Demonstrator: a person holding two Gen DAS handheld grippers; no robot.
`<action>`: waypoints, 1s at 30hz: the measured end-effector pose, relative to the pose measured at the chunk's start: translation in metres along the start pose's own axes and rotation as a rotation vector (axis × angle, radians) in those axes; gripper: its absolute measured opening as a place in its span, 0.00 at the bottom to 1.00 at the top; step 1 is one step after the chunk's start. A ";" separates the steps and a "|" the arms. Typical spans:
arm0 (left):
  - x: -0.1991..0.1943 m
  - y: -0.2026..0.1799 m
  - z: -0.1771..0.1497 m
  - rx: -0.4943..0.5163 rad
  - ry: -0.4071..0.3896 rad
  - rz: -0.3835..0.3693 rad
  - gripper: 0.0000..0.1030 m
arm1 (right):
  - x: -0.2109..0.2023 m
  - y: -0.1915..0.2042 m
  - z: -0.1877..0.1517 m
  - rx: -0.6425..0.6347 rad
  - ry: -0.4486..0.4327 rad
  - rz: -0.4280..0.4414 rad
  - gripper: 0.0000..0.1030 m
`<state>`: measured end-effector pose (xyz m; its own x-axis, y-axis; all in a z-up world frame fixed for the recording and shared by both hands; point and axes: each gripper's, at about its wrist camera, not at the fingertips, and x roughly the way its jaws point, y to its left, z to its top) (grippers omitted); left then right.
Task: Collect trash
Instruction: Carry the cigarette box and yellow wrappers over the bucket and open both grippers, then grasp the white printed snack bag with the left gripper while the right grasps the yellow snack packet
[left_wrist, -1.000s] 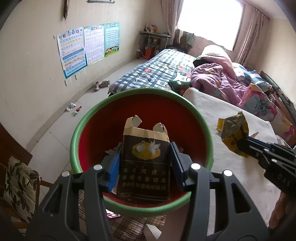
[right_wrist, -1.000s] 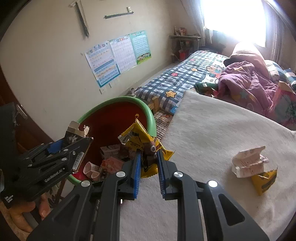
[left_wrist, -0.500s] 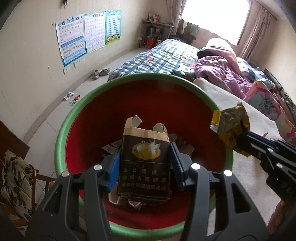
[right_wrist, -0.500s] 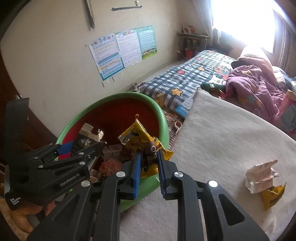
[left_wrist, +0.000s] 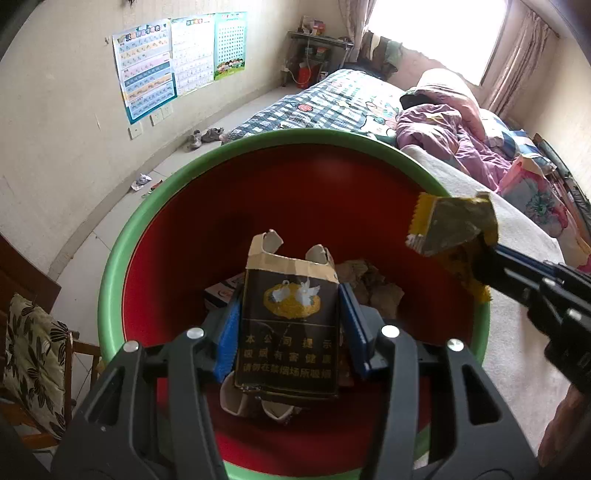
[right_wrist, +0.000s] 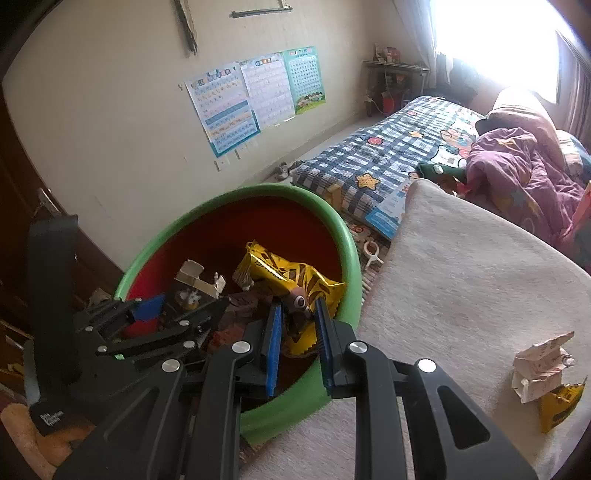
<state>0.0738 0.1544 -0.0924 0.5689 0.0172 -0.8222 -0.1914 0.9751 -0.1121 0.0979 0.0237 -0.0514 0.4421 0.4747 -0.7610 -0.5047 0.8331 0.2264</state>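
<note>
- The round green-rimmed red plastic basin (left_wrist: 122, 258) has its near rim hidden behind the gripper's black frame.
- The trash pieces on the basin's bottom are mostly hidden by the dark cardboard cigarette packet (left_wrist: 291, 325).
- Wall posters' (right_wrist: 255, 99) print is too small to read.

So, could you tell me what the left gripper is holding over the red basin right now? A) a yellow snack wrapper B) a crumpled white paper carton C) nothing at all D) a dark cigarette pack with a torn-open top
D: in the left wrist view the left gripper has its blue pads pressed on both sides of the dark cigarette pack, above the red basin.
</note>
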 end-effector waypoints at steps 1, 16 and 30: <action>0.000 0.000 0.000 -0.002 0.001 0.000 0.46 | -0.001 -0.001 0.001 0.004 -0.004 0.005 0.18; -0.012 -0.012 -0.003 0.049 -0.050 0.011 0.79 | -0.037 -0.029 -0.003 0.137 -0.103 0.003 0.68; -0.050 -0.062 0.003 0.164 -0.169 -0.026 0.79 | -0.106 -0.221 -0.096 0.671 -0.141 -0.459 0.73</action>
<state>0.0592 0.0938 -0.0425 0.7006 0.0148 -0.7134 -0.0499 0.9984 -0.0282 0.0913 -0.2376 -0.0790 0.6083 0.0399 -0.7927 0.2790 0.9243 0.2606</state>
